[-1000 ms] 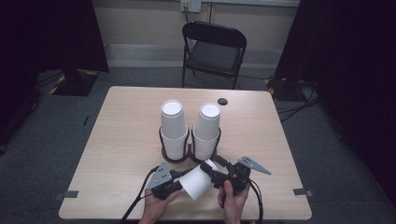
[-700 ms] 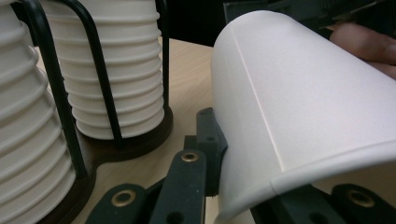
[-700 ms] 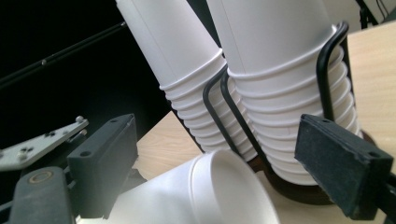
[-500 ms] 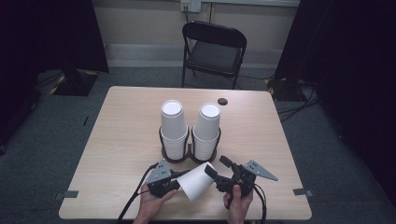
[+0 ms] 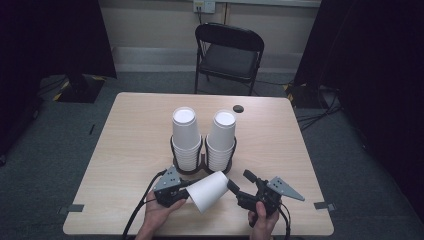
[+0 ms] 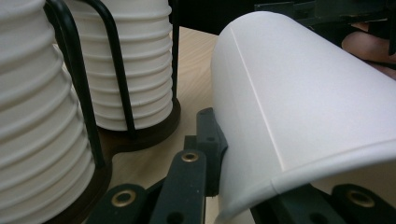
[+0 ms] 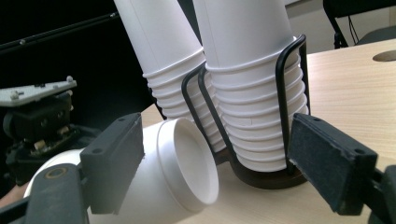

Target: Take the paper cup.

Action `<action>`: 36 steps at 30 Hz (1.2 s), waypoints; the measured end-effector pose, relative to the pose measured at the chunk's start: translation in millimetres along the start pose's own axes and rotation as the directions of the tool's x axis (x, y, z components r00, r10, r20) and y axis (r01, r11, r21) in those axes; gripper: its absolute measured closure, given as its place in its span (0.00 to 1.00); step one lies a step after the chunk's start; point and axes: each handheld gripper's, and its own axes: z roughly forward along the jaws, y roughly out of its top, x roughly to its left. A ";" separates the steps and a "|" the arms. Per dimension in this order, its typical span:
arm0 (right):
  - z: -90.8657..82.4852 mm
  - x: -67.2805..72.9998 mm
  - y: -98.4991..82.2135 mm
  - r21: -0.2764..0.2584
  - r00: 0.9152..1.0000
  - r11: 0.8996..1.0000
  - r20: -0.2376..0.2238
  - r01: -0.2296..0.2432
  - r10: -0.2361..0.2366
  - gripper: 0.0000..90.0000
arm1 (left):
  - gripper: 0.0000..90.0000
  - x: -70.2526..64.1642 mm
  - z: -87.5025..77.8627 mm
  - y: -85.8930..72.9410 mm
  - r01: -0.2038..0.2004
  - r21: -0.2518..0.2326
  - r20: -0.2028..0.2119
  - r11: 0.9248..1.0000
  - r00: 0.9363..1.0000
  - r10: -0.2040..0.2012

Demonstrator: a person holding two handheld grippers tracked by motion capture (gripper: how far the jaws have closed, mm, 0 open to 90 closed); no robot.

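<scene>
Between my two tongs, near the front edge of the table (image 5: 125, 145), lies the one loose paper cup (image 5: 209, 190) on its side. Starting at my left: my left gripper (image 5: 186, 192) has its jaws clamped on the wall at the cup's wide mouth end, one jaw outside and one inside the rim, as the left gripper view shows with the cup (image 6: 299, 112) rising from the jaws and slanting away to the right. The cup's closed base points toward my right tong.

Just beyond both tongs stands a black wire rack (image 5: 202, 159) with two stacks of white cups (image 5: 186, 135), mouths down, side by side.

On my right, the right gripper (image 5: 241, 182) holds nothing; its jaws stand wide apart, aimed at the cup's base and a little short of it. In the right gripper view the cup's recessed base (image 7: 189, 161) sits beside the left-hand jaw, and the rack with its stacks (image 7: 252, 93) fills the gap between the two pads.
</scene>
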 end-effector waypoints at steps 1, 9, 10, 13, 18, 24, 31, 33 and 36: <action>-0.9 0.0 -0.4 -0.005 1.000 1.000 0.000 0.010 -0.010 0.19 | 0.96 0.9 -0.7 2.0 -0.008 0.015 0.002 1.000 1.000 0.008; -7.3 4.1 -4.5 0.077 0.995 0.993 0.019 0.094 -0.095 0.26 | 0.96 4.1 2.8 10.1 -0.026 0.101 0.026 0.995 0.999 0.024; -6.9 5.8 -5.7 0.091 0.994 0.991 0.021 0.102 -0.104 0.27 | 0.96 4.4 3.2 11.0 -0.023 0.102 0.027 0.995 0.999 0.020; -6.8 8.7 -8.2 0.095 0.989 0.985 0.013 0.145 -0.147 0.21 | 0.96 5.6 2.6 13.6 -0.030 0.116 0.020 0.993 0.999 0.027; -7.4 13.3 -11.7 0.155 0.978 0.966 -0.016 0.207 -0.207 0.16 | 0.96 11.5 0.2 18.2 -0.007 0.143 0.004 0.990 1.000 0.007; -6.7 12.9 -15.0 0.188 0.958 0.941 -0.100 0.282 -0.267 0.14 | 0.96 15.3 0.1 26.9 -0.003 0.208 0.011 0.978 1.000 0.000; -0.2 17.6 -26.2 0.213 0.926 0.903 -0.020 0.373 -0.378 0.14 | 0.96 17.7 -0.8 38.2 -0.003 0.256 0.001 0.967 1.000 0.003; 1.4 19.4 -27.9 0.224 0.918 0.894 -0.009 0.389 -0.397 0.15 | 0.96 17.4 0.4 42.1 -0.013 0.284 0.000 0.959 1.000 0.013; 1.3 20.8 -26.0 0.201 0.921 0.900 -0.033 0.386 -0.388 0.14 | 0.96 16.6 1.1 47.3 -0.023 0.316 0.005 0.949 1.000 0.022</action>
